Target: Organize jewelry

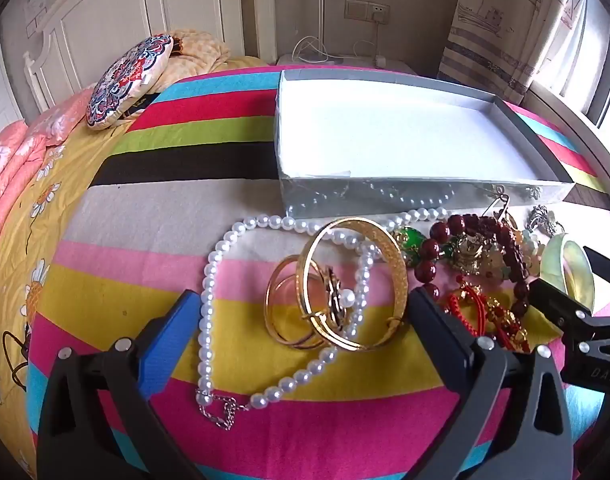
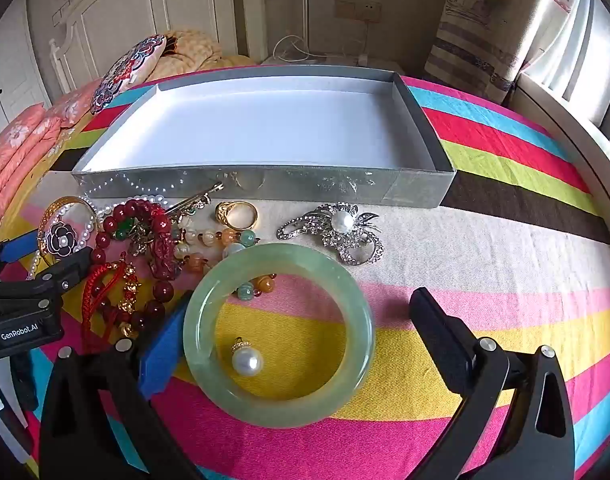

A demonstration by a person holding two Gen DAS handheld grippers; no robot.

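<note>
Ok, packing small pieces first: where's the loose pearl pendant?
Right wrist view: the pearl pendant lies inside the green bangle, on the bedspread's yellow stripe.

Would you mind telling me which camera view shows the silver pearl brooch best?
The right wrist view: the silver pearl brooch lies whole and unobstructed on the striped cloth before the box. The left wrist view catches only a small silver part at its right edge.

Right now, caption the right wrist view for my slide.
Open right gripper straddles a jade bangle before the empty box.

Two gold bangles [image 1: 337, 300], one box [image 2: 261, 188]
</note>
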